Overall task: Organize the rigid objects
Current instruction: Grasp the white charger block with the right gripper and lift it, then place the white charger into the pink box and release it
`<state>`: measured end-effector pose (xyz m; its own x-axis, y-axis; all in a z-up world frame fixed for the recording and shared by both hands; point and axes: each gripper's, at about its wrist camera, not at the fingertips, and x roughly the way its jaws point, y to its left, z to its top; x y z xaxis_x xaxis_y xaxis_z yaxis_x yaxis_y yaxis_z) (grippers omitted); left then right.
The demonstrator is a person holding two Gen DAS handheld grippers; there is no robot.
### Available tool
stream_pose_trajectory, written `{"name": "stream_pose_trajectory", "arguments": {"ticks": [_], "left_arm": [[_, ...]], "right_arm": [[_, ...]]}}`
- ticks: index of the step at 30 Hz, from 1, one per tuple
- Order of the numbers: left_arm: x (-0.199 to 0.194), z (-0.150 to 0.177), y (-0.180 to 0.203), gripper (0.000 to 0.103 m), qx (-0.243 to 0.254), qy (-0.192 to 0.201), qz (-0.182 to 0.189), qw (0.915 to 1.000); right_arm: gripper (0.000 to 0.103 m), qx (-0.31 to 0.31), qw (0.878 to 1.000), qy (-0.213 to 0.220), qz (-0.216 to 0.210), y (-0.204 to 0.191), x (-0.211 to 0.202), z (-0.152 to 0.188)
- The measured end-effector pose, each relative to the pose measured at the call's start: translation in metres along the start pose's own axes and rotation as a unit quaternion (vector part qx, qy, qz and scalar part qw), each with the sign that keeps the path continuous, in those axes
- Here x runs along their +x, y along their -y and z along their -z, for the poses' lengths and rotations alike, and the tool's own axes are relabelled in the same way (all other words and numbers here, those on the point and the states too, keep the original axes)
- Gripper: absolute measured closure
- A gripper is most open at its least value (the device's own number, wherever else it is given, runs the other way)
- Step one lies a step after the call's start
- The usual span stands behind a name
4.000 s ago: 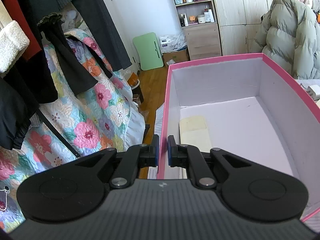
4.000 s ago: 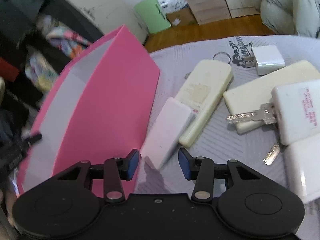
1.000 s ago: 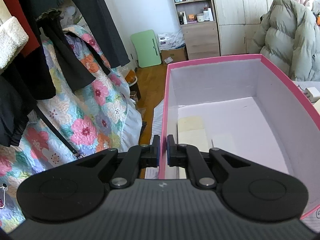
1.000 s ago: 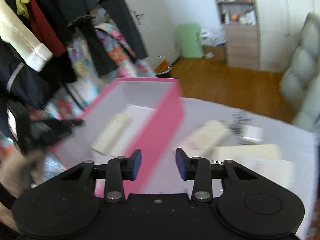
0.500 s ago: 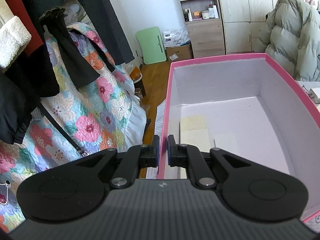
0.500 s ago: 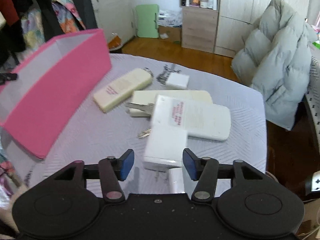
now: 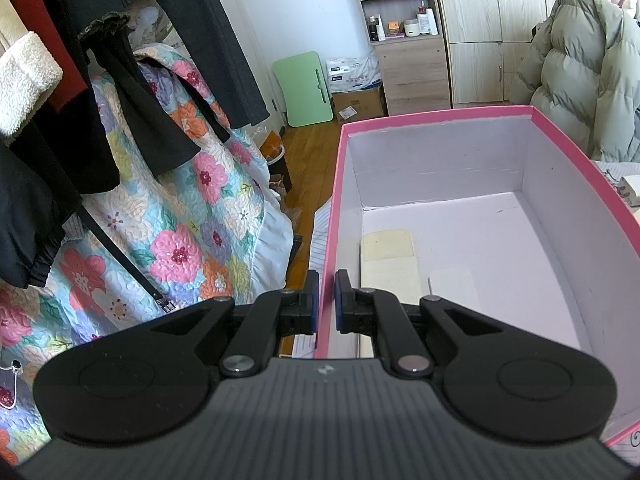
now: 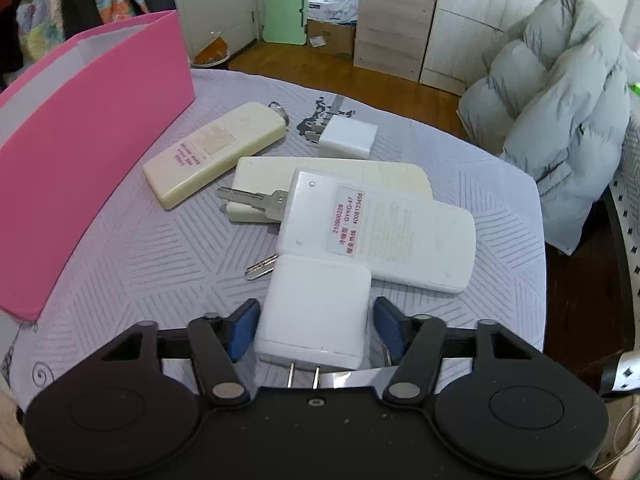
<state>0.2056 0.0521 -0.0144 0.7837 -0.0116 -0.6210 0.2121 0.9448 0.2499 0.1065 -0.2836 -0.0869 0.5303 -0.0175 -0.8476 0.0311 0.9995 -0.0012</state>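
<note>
Right gripper (image 8: pixel 314 326) is lowered from above the pink box (image 8: pixel 80 152) to the white charger (image 8: pixel 316 308), jaws parted astride it, ungripped; next pick is judged imminent. Left gripper (image 7: pixel 326 300) is kept clamped on the box wall.

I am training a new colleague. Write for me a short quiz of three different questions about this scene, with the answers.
1. True or false: the left gripper is clamped on the pink box wall.
2. Which object lies between the right gripper fingers: A) key, B) white plug adapter, C) labelled remote?
3. Fill in: the adapter's prongs point toward the ____.

Key: 1 true; 2 B; 3 camera.
</note>
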Motion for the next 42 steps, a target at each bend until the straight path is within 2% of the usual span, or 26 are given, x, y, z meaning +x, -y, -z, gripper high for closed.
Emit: {"name": "stream_pose_trajectory", "arguments": {"ticks": [9,18,23,27,30,34,37,39,42], "left_arm": [[0.0,0.001,0.0,0.096,-0.004,0.001,0.001,1.0],[-0.001,0.001,0.0,0.097,0.008,0.002,0.01,0.9999],[-0.003,0.002,0.001,0.097,0.034,0.007,0.014,0.9993],[-0.003,0.003,-0.002,0.098,0.044,0.014,0.026,0.9986],[-0.003,0.003,-0.007,0.098,0.043,0.014,0.038,0.9983],[-0.002,0.003,-0.013,0.099,0.036,0.012,0.052,0.9979],[-0.003,0.004,-0.015,0.099,0.034,0.015,0.052,0.9979],[-0.002,0.004,-0.015,0.099,0.032,0.016,0.052,0.998],[-0.002,0.005,-0.016,0.099,0.033,0.015,0.053,0.9979]], "right_arm": [[0.041,0.023,0.999,0.024,-0.014,-0.006,-0.015,0.008],[0.041,0.016,0.998,0.05,-0.039,-0.023,-0.043,0.001],[0.041,-0.001,0.99,0.091,-0.105,-0.043,-0.075,-0.019],[0.041,-0.035,0.975,0.121,-0.181,-0.07,-0.097,-0.044],[0.041,-0.074,0.961,0.123,-0.235,-0.099,-0.101,-0.067],[0.041,-0.159,0.944,0.09,-0.276,-0.152,-0.085,-0.093],[0.041,-0.236,0.923,0.019,-0.304,-0.196,-0.057,-0.114],[0.041,-0.249,0.918,-0.047,-0.305,-0.219,-0.029,-0.127],[0.041,-0.237,0.918,-0.111,-0.298,-0.239,0.006,-0.14]]}}
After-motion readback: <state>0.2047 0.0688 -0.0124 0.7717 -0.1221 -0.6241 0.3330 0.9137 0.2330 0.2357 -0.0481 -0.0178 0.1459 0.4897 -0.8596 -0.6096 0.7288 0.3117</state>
